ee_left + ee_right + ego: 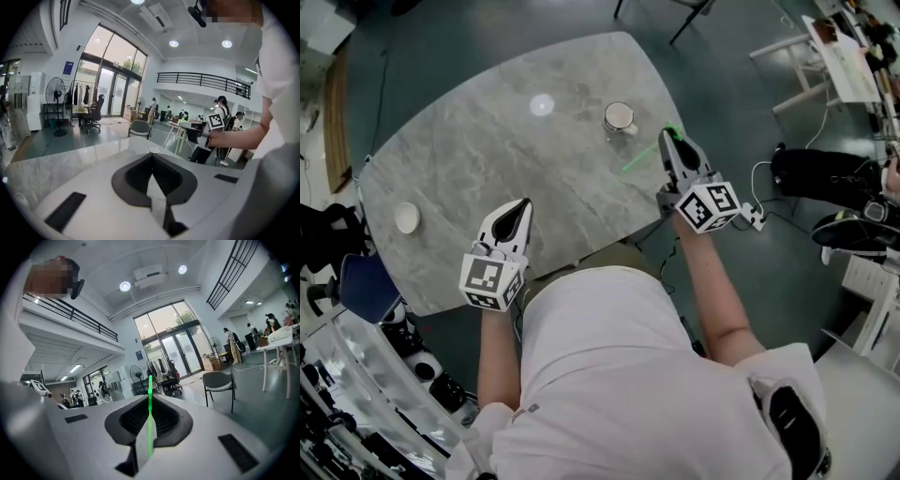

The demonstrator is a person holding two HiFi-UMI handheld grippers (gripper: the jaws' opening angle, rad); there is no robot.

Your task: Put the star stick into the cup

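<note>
**A:** Star stick, location?

**B:** Held by the right gripper. That gripper's own view shows the thin green shaft pinched in the seam of its closed jaws. It sits over the right part of the marble table, and I judge it is off the surface.

**A:** Long axis?

**B:** In the head view it slants from the jaw tips out to picture-left and back toward the person. A short green bit shows past the tips on the other side. I cannot tell which end carries the star.

**A:** Cup?

**B:** The cup stands upright, mouth up, near the table's far edge. It lies left of the right gripper's tips and a little farther from the person. The stick's free end is near the cup on the person's side, apart from the rim.

**A:** Other hand?

**B:** The left gripper has its jaws pressed together on nothing. It is at the table's near edge, well apart from the cup, so the right hand is much nearer.

**A:** What does the next move call for?

**B:** My judgement is that the stick lies too flat to drop in. It probably needs tipping toward upright, with one end brought over the mouth and then lowered. The risk is that the thin shaft clips the rim and pivots in the pads, or nudges the cup.

**A:** Anything else on the table?

**B:** A white disc lies left of the cup and a small white dish sits near the left edge. Both are out of the way.
</note>
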